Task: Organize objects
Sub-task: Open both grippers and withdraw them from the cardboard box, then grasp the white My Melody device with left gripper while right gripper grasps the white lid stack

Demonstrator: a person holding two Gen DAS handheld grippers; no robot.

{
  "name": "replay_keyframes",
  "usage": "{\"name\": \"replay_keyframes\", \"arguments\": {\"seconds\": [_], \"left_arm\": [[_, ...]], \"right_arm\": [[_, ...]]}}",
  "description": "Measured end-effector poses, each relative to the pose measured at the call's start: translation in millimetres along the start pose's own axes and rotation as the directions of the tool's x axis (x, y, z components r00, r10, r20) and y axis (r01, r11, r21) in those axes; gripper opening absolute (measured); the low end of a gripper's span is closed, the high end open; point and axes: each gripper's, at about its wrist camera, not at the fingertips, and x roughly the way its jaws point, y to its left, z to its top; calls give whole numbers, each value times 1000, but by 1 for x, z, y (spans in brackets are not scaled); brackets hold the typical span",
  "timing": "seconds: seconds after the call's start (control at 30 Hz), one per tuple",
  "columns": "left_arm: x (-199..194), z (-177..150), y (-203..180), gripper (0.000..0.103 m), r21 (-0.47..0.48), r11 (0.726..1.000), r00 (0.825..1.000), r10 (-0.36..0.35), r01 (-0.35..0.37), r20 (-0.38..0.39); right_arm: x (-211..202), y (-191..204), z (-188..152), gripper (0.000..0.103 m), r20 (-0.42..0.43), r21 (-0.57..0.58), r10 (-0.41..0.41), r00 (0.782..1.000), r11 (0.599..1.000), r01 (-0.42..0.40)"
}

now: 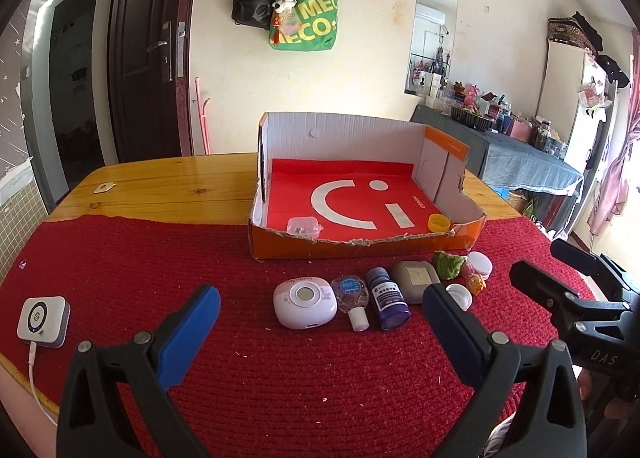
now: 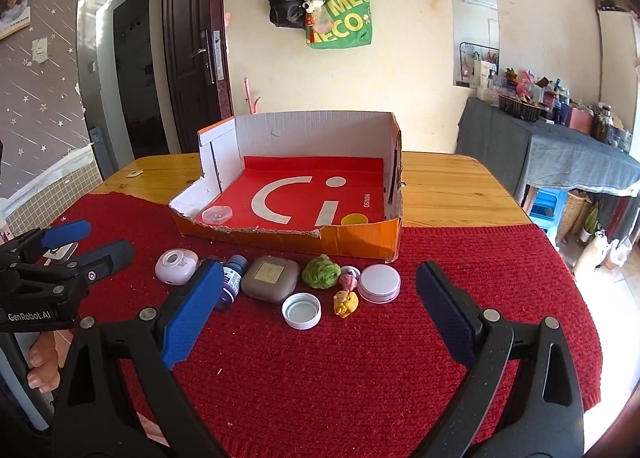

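An orange cardboard box with a red floor stands on the red mat. In it lie a clear plastic case and a yellow cap. In front lies a row: a white-pink device, a clear small bottle, a blue bottle, a grey case, a green toy, a white cap, a yellow figure, a white jar. My left gripper and right gripper are open, empty, short of the row.
A white charger with a cable lies at the mat's left edge. Bare wooden table lies behind the mat, with a small tag. The right gripper's body is at the right in the left wrist view.
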Motion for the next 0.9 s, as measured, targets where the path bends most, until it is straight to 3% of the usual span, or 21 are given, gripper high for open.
{"name": "replay_keyframes", "arguments": {"seconds": [0.37,0.6,0.9], "left_arm": [[49,-10,16,103,-34,999,991,9,-14,-131],[75,-7,25,103,-39,999,979,15,-23,-201],[93,-4,29,103,14,999,967,48,-46,-249]], "right_arm": [[30,-8,-9,98,-72,17,-11,997,1000,12],[52,-40,-7,98,-135,55,-25,991,998,33],[80,-86,-9,98,-278,65,-10,961,997,29]]}}
